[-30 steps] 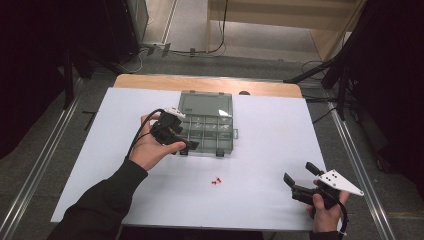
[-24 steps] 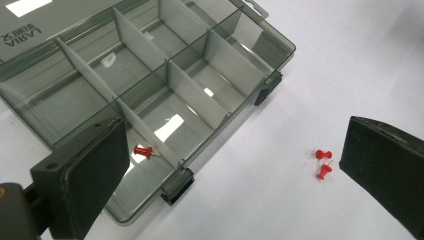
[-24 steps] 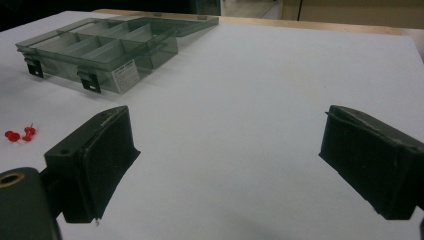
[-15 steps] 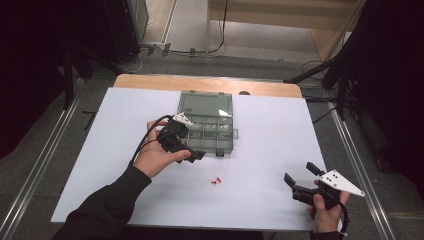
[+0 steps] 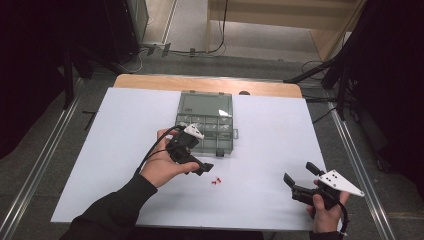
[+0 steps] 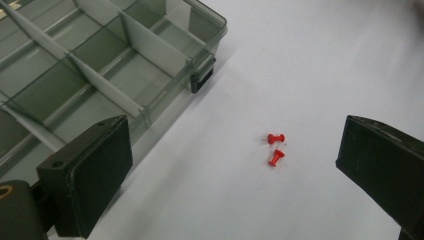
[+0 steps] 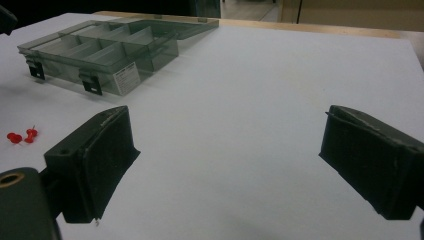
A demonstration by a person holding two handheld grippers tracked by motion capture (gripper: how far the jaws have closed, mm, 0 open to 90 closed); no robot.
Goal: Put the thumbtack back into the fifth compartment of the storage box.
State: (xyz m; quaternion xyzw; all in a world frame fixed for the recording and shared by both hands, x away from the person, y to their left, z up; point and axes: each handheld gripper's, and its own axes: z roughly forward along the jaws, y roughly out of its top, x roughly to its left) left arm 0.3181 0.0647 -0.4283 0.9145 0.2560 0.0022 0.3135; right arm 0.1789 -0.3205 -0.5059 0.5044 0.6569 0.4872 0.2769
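Observation:
Two red push pins [image 5: 216, 181] [image 6: 274, 148] [image 7: 21, 135] lie together on the white table sheet, just in front of a clear grey compartment box [image 5: 206, 123] [image 6: 95, 65] [image 7: 105, 47] whose lid stands open. My left gripper [image 5: 197, 161] [image 6: 235, 165] hovers open at the box's near edge, with the pins a short way ahead between its jaws and nothing held. My right gripper [image 5: 300, 174] [image 7: 227, 160] is open too, low at the table's front right, pointing left toward the box and holding nothing.
The white sheet [image 5: 265, 135] covers most of the wooden table [image 5: 210, 84], whose far edge shows bare. Metal rails [image 5: 357, 165] run along both sides on the floor. Black stands and cables [image 5: 330, 75] crowd the far right.
My left gripper has moved right and toward the near side, from over the box's left part to its front edge close to the pins. The right gripper has stayed put.

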